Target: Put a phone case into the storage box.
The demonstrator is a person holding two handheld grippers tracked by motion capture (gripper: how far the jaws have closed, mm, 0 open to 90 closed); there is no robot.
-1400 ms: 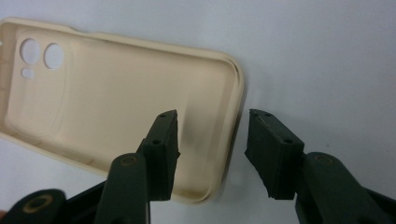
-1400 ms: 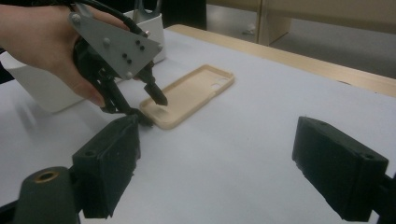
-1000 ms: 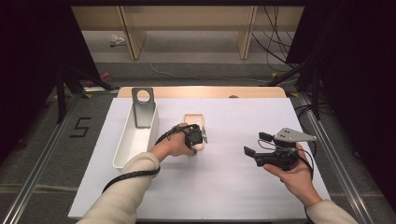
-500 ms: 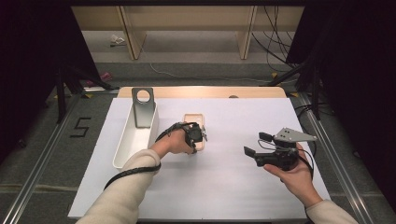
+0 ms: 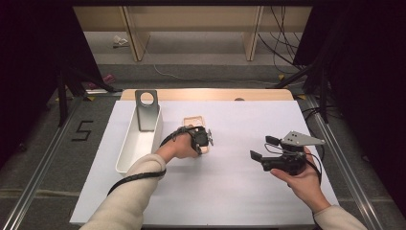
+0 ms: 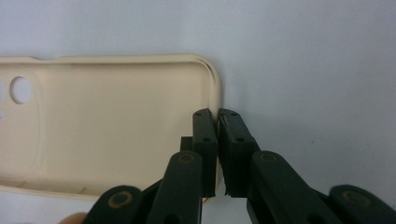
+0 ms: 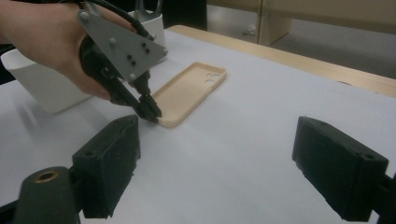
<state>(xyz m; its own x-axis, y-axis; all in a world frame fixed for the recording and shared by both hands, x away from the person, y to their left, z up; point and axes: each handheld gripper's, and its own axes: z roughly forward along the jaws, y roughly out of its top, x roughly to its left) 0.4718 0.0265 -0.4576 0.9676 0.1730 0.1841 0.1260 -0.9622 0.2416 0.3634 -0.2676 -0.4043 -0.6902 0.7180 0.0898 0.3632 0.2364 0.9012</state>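
Beside white bin point(image 5: 128, 143), left gripper point(image 6: 217, 135) pinches phone case point(image 6: 107, 126) rim.

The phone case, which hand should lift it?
Left. Its claw is already pinched on the beige phone case's side wall, while the right claw hangs open well off to the side.

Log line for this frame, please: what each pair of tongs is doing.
left tongs: shut on phone case rim | right tongs: open, apart from case | white bin: beside case
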